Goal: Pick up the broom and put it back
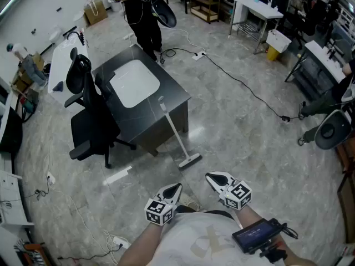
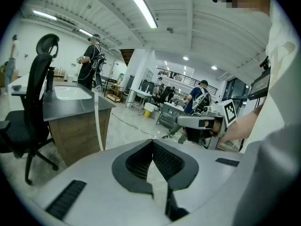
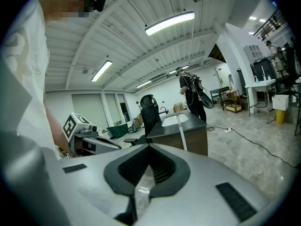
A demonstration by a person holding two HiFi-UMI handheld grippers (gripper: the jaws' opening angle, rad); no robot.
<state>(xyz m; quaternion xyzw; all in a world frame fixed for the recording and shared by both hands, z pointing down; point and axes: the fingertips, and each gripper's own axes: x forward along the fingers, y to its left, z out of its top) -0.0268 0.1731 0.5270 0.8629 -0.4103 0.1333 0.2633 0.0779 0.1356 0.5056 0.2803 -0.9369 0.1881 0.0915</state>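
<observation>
The broom [image 1: 178, 139] has a white handle that leans against the front corner of the dark desk [image 1: 172, 101], with its flat head on the floor. My left gripper [image 1: 176, 188] and right gripper [image 1: 212, 177] are side by side close to my body, a good way short of the broom. Both point toward it, and each is shut with nothing between its jaws. In the left gripper view, the handle [image 2: 97, 121] stands ahead to the left of the left gripper [image 2: 153, 142]. The right gripper view shows the handle [image 3: 181, 134] beyond the right gripper [image 3: 148, 147].
A black office chair [image 1: 89, 121] stands left of the desk, and a white board [image 1: 134, 83] lies on the desk top. A person [image 1: 145, 15] stands behind the desk. A black cable [image 1: 244, 87] crosses the floor at right. A white strip [image 1: 118, 175] lies on the floor near the chair.
</observation>
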